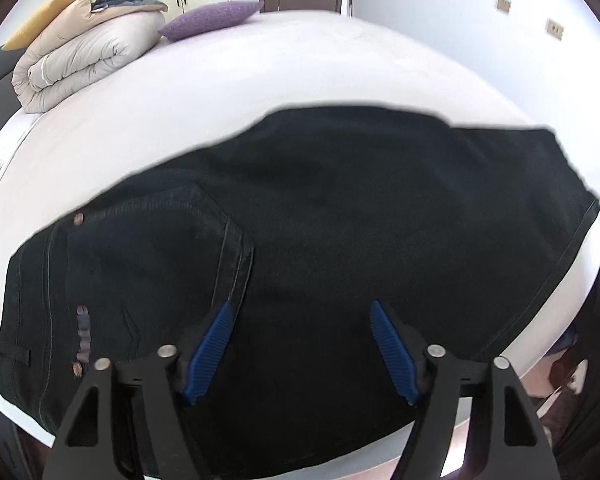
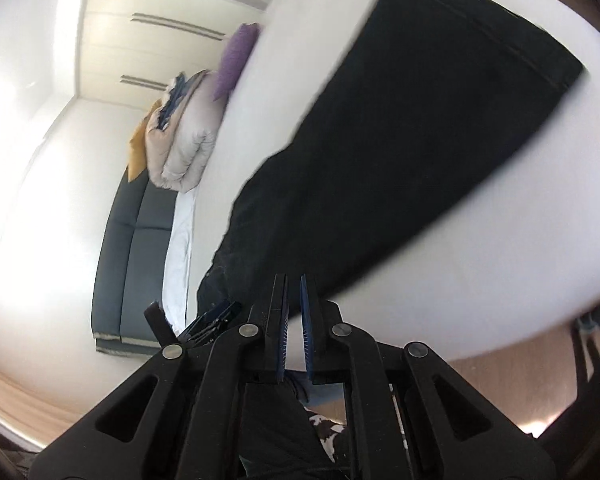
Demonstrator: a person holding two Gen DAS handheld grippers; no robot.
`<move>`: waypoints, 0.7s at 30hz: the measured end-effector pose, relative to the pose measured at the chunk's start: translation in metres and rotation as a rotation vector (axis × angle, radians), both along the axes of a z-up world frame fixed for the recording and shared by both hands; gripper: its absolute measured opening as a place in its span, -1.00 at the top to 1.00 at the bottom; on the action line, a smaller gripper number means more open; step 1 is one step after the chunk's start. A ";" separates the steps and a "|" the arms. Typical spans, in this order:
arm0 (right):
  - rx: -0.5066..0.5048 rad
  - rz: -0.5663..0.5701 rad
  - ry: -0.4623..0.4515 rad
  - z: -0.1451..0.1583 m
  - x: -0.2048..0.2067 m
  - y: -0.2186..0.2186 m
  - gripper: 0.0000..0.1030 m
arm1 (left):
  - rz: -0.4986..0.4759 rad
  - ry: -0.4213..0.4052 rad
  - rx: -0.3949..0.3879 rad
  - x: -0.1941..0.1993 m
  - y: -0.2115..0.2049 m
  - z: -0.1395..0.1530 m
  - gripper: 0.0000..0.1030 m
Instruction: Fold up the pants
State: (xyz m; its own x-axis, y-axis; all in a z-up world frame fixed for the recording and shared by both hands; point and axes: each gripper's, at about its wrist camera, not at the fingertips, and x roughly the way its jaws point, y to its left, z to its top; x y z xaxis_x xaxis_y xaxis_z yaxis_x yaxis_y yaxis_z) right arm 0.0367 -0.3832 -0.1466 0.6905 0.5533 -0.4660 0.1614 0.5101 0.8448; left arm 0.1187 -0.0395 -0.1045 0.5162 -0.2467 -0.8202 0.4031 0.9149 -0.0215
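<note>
Black jeans (image 1: 320, 216) lie flat on a white bed (image 1: 260, 64), waistband and back pocket at the left, legs running right. My left gripper (image 1: 300, 308) is open, its blue pads (image 1: 212, 348) spread above the seat of the jeans, holding nothing. In the right wrist view the jeans (image 2: 400, 140) stretch across the bed (image 2: 480, 260). My right gripper (image 2: 294, 280) is tilted sideways near the bed's edge, its jaws almost closed with a narrow gap and nothing between them. The left gripper (image 2: 212, 320) shows at the lower left there.
A rolled beige duvet (image 1: 80, 48) and a purple pillow (image 1: 212, 18) sit at the far left of the bed. A dark headboard (image 2: 132, 248) stands beyond. Wardrobe doors and a brown door are behind. Wooden floor (image 2: 520, 344) lies beside the bed.
</note>
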 end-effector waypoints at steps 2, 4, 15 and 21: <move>-0.001 0.057 -0.045 0.016 0.035 0.015 0.88 | -0.002 -0.035 -0.019 0.011 -0.005 0.013 -0.42; 0.027 0.138 -0.053 0.018 0.083 0.037 0.88 | -0.009 -0.044 -0.018 0.030 -0.018 0.018 -0.42; 0.160 0.087 0.136 -0.073 0.197 0.052 1.00 | 0.008 0.054 0.012 0.088 -0.032 -0.032 -0.52; 0.152 -0.279 0.071 -0.061 0.167 -0.079 1.00 | 0.011 0.041 -0.001 0.091 -0.028 -0.036 -0.59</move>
State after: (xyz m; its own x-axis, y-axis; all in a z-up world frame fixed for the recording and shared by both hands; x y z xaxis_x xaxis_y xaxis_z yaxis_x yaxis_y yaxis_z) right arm 0.2033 -0.4627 -0.2074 0.7939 0.4142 -0.4451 0.3386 0.3069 0.8895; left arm 0.2093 -0.0675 -0.1407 0.4847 -0.2421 -0.8405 0.3921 0.9191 -0.0386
